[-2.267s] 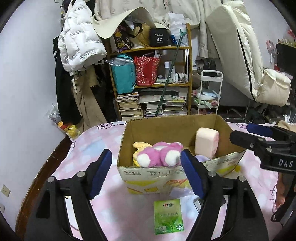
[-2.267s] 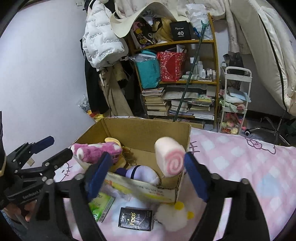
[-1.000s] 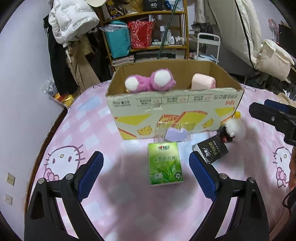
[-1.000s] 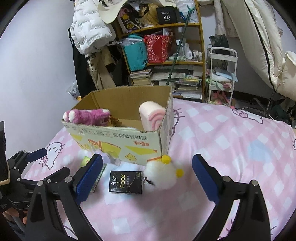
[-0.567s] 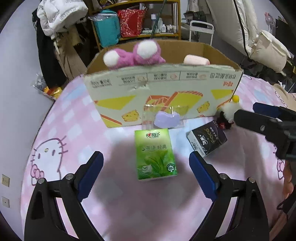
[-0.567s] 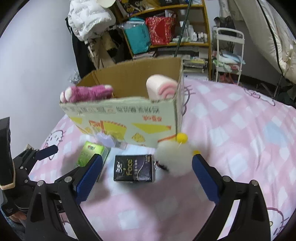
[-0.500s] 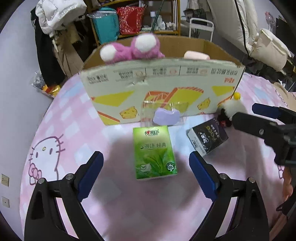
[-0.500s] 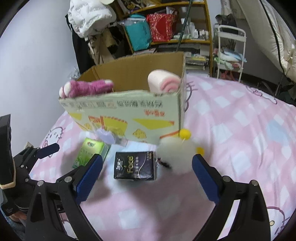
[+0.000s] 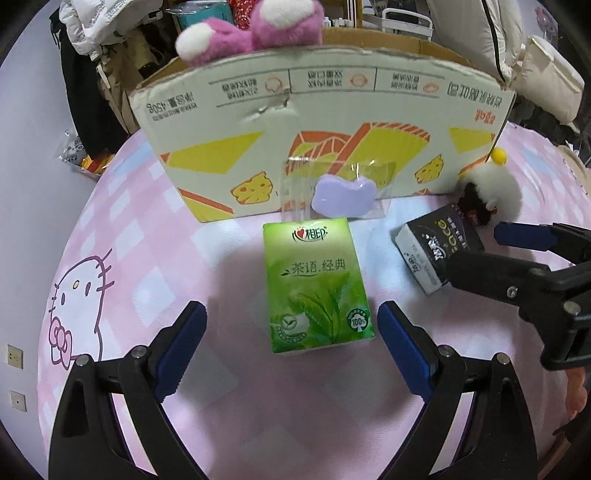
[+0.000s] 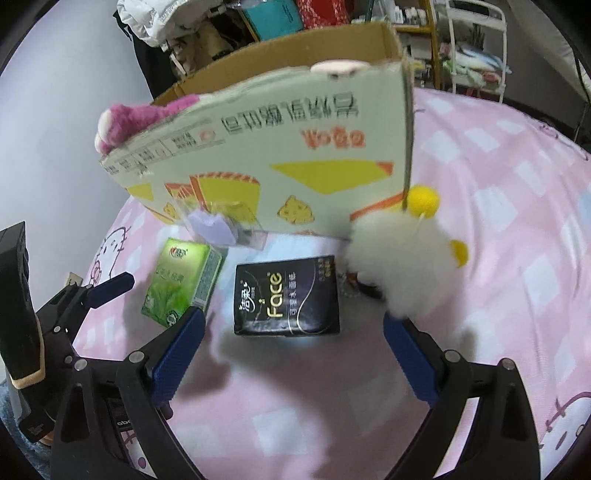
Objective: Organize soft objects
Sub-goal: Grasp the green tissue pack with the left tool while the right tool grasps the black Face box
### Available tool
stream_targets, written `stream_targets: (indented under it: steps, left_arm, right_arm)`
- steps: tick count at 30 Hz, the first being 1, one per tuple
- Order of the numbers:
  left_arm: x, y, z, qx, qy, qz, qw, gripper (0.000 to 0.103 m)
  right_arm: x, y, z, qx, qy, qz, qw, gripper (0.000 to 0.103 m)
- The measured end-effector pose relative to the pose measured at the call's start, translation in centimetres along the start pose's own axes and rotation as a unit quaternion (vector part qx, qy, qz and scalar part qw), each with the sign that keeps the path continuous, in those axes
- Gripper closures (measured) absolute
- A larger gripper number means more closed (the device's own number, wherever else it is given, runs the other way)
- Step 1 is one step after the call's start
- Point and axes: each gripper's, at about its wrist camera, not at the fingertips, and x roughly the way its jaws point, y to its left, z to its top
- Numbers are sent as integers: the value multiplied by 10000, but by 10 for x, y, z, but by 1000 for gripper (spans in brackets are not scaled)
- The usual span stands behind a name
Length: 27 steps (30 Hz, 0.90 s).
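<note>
Two blue-padded tools hang over a pink checked cover (image 9: 147, 258) printed with cartoon cats. The left hand-held gripper (image 9: 291, 332) stands wide apart and empty, its pads flanking the near end of a green tissue pack (image 9: 316, 284) that lies flat, long axis running from the camera toward the box; its face carries Chinese characters, a tea-leaf picture and a "100%" seal. The right hand-held gripper (image 10: 293, 334) is likewise spread and holds nothing, poised just short of a black tissue pack (image 10: 286, 295) lettered "Face" in gold, which lies flat with its writing upright to that camera and, in the left view, sits angled to the green pack's right. Just beyond it rests a white fluffy toy (image 10: 402, 266) with yellow pompoms. Behind the green pack a clear packet holding a lilac item (image 9: 343, 195) leans against a cardboard box (image 9: 332, 122) printed upside down with Chinese text and yellow cheese wedges. A pink plush toy (image 9: 251, 33) pokes above its rim.
</note>
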Motion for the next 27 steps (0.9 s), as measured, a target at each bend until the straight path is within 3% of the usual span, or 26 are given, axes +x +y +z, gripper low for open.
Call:
stream_targets:
  steps: [11,13,17,22,27]
  left_arm:
    - [5,-1,-3,-61,3,7,10000,12]
    - [6,-1,-2,-10,7,47,10000,19]
    - [10,-5,-3,47,110,-34,9999,32]
    - [9,-9,-4,87,112,-119,9998,51]
    - [6,-11,-5,157,51,-79,9998,51]
  right_arm:
    - [18,6,-1,-170,115,-145,9997,2]
    - [19,8,0,-168,125,-145,9997,9]
    - [19,4,2,-112,136,-91,9998,11]
    - [18,2,2,-218,198,-191,9994,22]
    - [18,5,-1,-322,243,-224,9989,32]
